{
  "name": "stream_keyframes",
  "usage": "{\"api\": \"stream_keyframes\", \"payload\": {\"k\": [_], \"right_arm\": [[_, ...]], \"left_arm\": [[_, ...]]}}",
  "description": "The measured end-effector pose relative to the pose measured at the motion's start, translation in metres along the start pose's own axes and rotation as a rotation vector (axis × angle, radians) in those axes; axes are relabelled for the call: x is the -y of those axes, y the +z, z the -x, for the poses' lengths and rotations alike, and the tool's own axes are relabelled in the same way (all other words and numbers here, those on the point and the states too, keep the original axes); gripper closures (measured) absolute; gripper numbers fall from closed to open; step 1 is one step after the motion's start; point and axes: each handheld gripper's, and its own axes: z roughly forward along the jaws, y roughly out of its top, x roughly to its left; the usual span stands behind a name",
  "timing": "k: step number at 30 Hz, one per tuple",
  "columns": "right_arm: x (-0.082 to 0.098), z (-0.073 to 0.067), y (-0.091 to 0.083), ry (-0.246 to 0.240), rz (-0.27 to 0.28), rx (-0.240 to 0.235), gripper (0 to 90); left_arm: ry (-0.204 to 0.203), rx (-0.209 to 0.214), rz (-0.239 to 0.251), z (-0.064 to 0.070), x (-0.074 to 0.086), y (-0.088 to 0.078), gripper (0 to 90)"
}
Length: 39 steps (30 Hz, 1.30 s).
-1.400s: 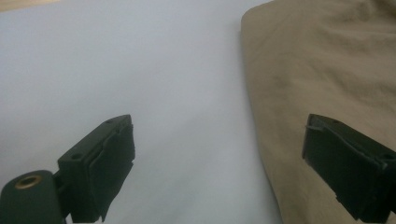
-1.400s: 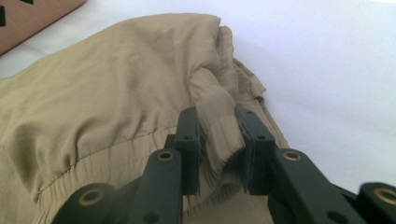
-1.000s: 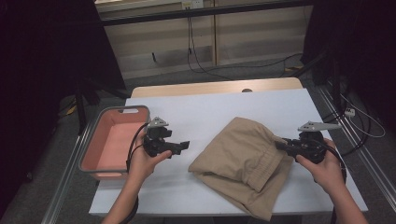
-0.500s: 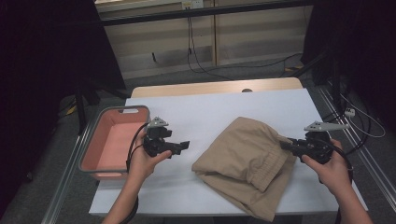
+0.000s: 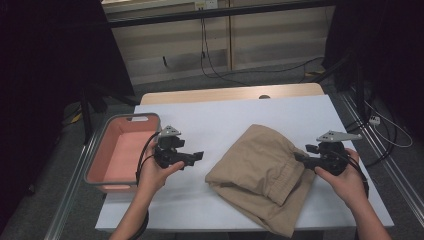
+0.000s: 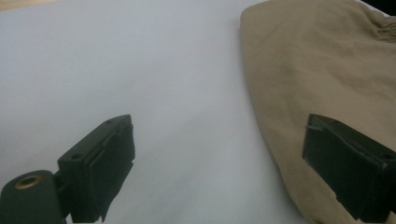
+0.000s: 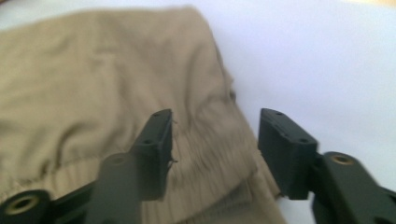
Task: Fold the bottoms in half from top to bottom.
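While the folded khaki garment (image 5: 262, 170) lies right of centre on the white table (image 5: 225, 120), the right gripper (image 5: 300, 159) has just been opening, its jaws astride the ribbed edge. The left gripper (image 6: 217, 172) gapes wide, empty. The high view adds a pink bin (image 5: 120, 152).

Folded tan shorts (image 5: 262, 170) flat on table

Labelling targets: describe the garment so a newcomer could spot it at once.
On the white table, look right of the pink bin, between the two grippers. There lies the tan garment, folded and rumpled, its ribbed waistband beside the right gripper. It is the one cloth item on the table.
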Motion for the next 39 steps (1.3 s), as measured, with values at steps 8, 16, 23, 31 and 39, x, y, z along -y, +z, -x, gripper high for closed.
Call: {"api": "stream_keyframes", "payload": {"k": [8,16,23,31,39], "right_arm": [[-0.006,-0.034,0.003,-0.075,-0.005,-0.123,35.4],[-0.007,-0.064,0.015,-0.151,-0.04,-0.201,35.7],[0.001,-0.093,0.026,-0.216,-0.092,-0.294,35.5],[0.023,-0.107,0.05,-0.303,-0.143,-0.266,26.3],[0.027,-0.11,0.053,-0.35,-0.143,-0.216,41.1]], "left_arm": [[0.002,0.004,-0.006,0.002,0.0,0.001,9.4],[0.0,0.005,-0.004,0.001,0.0,0.001,9.4],[0.005,0.004,-0.004,0.002,0.0,0.0,9.4],[0.005,0.003,-0.005,0.003,0.0,0.001,9.4],[0.011,0.008,-0.004,0.004,0.0,0.0,9.4]]}}
